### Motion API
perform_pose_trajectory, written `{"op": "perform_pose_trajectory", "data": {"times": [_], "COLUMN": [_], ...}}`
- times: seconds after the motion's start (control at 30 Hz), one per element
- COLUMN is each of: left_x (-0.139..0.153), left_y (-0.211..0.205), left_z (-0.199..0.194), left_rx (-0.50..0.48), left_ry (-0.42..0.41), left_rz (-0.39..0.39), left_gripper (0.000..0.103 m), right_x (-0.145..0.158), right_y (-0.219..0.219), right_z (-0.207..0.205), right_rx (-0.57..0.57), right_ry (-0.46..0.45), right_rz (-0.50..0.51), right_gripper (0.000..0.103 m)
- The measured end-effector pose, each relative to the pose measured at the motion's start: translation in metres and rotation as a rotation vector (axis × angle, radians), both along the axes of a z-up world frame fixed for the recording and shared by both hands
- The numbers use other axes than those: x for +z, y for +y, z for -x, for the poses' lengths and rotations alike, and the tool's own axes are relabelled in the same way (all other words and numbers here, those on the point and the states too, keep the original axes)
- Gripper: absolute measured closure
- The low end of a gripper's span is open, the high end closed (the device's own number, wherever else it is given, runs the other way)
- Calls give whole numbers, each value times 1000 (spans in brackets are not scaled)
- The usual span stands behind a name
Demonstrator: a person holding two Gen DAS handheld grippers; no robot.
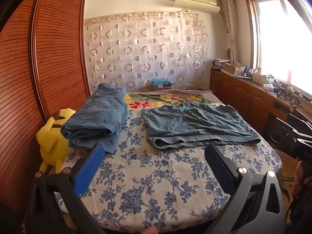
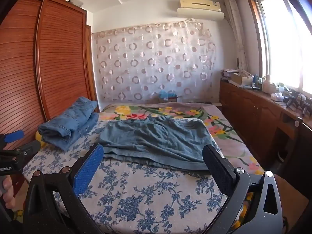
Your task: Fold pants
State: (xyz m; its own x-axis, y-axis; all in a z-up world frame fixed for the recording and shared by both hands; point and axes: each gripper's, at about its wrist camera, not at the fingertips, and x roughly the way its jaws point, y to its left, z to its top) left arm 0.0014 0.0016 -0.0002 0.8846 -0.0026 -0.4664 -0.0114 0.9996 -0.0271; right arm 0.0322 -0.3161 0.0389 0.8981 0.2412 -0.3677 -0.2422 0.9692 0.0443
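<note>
Those teal pants lying flat mid-bed look thin and floppy, so I'd pinch the near hem corners, with the left hand-held gripper and right hand-held gripper both wide apart, holding nothing.

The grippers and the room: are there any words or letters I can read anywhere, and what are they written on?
"DAS", cut off at the picture's edge: on the right gripper, seen from the left wrist.
"nRoboLAI", its start cut off: on the left gripper, seen from the right wrist.
Air conditioner: a small mark, too blurred to read.
Cardboard box beyond the bed: a label, too small to read.
</note>
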Motion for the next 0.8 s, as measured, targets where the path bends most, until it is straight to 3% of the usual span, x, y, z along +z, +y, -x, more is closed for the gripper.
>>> {"op": "perform_pose_trajectory", "data": {"times": [0.13, 0.8], "left_x": [0, 3], "left_y": [0, -2], "left_z": [0, 5], "left_rx": [14, 19], "left_ry": [-17, -30], "left_rz": [-32, -29], "left_gripper": [0, 0], "right_x": [0, 2], "right_y": [0, 0], "right_z": [0, 2], "right_rx": [-1, -1], "right_ry": [-3, -10], "right_rz": [2, 8], "right_gripper": [0, 0]}}
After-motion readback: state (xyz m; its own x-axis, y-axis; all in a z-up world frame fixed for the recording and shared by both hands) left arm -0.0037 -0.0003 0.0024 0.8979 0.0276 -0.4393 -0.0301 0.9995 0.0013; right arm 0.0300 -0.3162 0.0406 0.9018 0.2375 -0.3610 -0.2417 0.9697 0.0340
